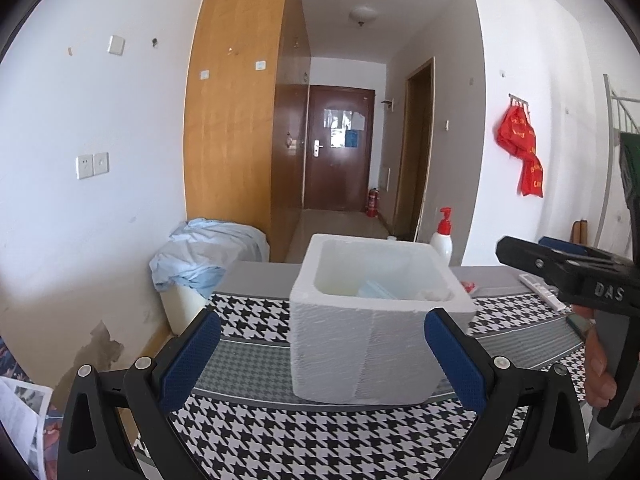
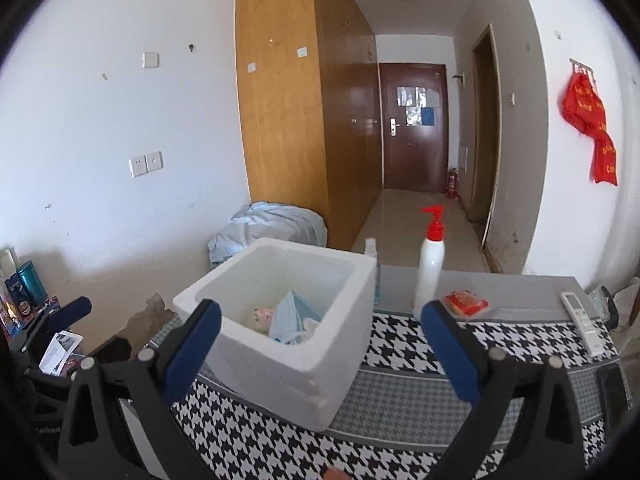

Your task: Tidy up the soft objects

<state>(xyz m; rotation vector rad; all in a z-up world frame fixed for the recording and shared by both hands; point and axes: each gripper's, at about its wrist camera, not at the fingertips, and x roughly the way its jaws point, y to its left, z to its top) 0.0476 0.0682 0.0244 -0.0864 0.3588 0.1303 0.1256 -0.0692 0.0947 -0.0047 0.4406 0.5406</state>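
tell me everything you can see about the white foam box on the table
The foam box is white, thick-walled and squarish, apparently expanded polystyrene, with a rough, slightly chipped outside. It has no lid on and stands upright on the houndstooth cloth. Inside lie a light blue face mask, a small pinkish patterned item and something white that is too unclear to name. A white pump bottle with a red top stands behind and to its right, apart from it. Neither claw touches the box.
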